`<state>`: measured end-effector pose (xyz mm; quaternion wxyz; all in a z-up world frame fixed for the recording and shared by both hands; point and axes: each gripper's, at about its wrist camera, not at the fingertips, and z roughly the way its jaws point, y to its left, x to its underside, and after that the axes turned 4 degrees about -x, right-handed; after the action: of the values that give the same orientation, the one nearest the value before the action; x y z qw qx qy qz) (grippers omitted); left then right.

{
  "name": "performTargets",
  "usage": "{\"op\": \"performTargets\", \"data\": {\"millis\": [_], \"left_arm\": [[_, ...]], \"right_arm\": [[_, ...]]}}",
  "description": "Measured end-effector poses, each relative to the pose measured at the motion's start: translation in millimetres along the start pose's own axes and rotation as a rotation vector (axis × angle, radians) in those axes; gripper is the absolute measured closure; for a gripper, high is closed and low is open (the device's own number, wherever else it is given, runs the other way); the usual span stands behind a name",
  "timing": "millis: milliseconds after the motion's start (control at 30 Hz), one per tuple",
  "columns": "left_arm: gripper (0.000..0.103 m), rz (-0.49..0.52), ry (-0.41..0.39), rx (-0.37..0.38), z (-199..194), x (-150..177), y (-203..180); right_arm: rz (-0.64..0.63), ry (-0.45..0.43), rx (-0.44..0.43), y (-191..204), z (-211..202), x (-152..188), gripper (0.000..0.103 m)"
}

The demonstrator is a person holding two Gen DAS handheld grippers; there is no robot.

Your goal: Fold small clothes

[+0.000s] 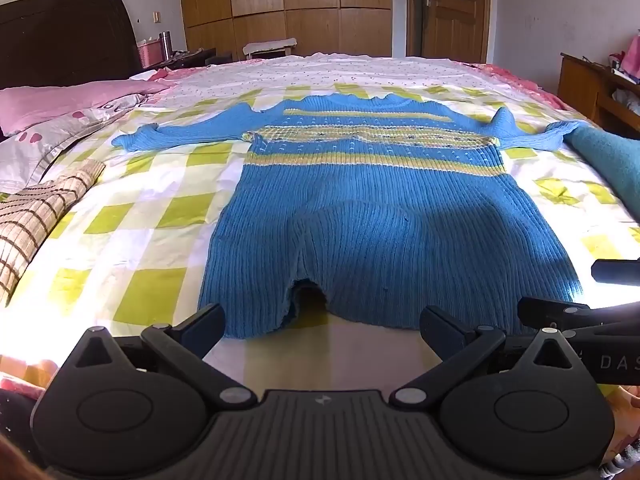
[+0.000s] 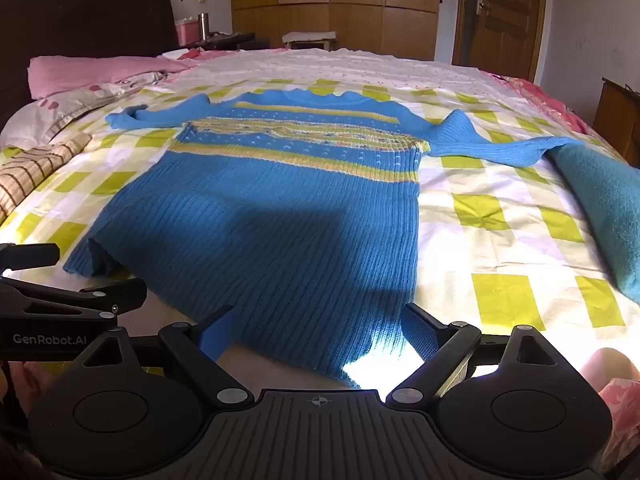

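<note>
A blue ribbed sweater (image 1: 372,216) with yellow stripes lies flat on the bed, sleeves spread, hem toward me. In the left wrist view my left gripper (image 1: 322,330) stands wide open just in front of the left part of the hem, with bare sheet and a fold of the hem between its fingers. In the right wrist view the sweater (image 2: 280,208) fills the middle. My right gripper (image 2: 318,336) is wide open with the hem's right corner lying between its fingertips, and the pads do not press it. Each gripper shows at the edge of the other's view: right gripper (image 1: 584,290), left gripper (image 2: 76,276).
The bed has a green-and-white checked sheet (image 1: 132,216). A teal cloth (image 2: 600,200) lies to the right of the sweater, a brown plaid cloth (image 1: 36,216) to the left. Pink pillows (image 1: 60,100) and a dark headboard stand far left, wardrobes and a door beyond.
</note>
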<state>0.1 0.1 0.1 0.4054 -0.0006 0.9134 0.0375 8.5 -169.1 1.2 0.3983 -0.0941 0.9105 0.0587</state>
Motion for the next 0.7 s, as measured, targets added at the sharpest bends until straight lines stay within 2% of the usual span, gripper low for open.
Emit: {"op": "performTargets", "data": {"millis": [700], "left_arm": [[0.000,-0.005,0.001,0.006,1.4,1.6,-0.6]], "right_arm": [[-0.006,0.001,0.008,0.4,1.1,0.9,0.013]]}}
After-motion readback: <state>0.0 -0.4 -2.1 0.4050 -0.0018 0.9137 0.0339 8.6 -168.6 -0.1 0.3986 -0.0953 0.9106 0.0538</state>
